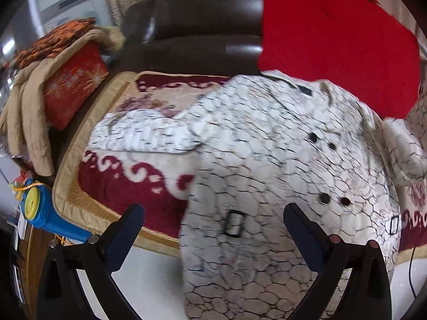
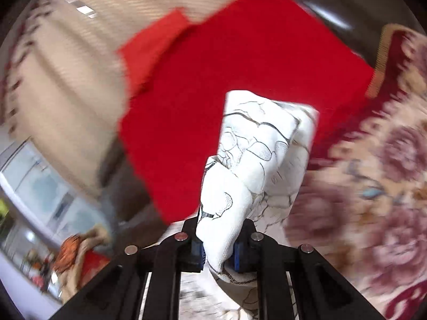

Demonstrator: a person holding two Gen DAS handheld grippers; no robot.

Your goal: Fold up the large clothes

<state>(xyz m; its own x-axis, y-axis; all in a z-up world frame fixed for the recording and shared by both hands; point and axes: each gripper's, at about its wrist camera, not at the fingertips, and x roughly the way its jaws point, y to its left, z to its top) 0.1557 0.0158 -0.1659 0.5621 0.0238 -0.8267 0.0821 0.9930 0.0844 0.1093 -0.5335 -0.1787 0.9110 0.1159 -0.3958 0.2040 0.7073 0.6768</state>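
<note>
Your left claw stands wide open, its jaws well apart and angled downward. Your right claw is clamped tight on a bunched fold of the white patterned garment.

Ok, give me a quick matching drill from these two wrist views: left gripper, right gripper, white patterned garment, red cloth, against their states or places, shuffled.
Things:
1. left gripper
2. right gripper
3. white patterned garment
4. red cloth

States or places:
A. lies behind the garment, by the dark sofa
B. jaws apart, gripping nothing
C. spread over the floral blanket, hem hanging off the edge
D. clamped on a bunch of white fabric

Pairs: 1-B, 2-D, 3-C, 4-A
</note>
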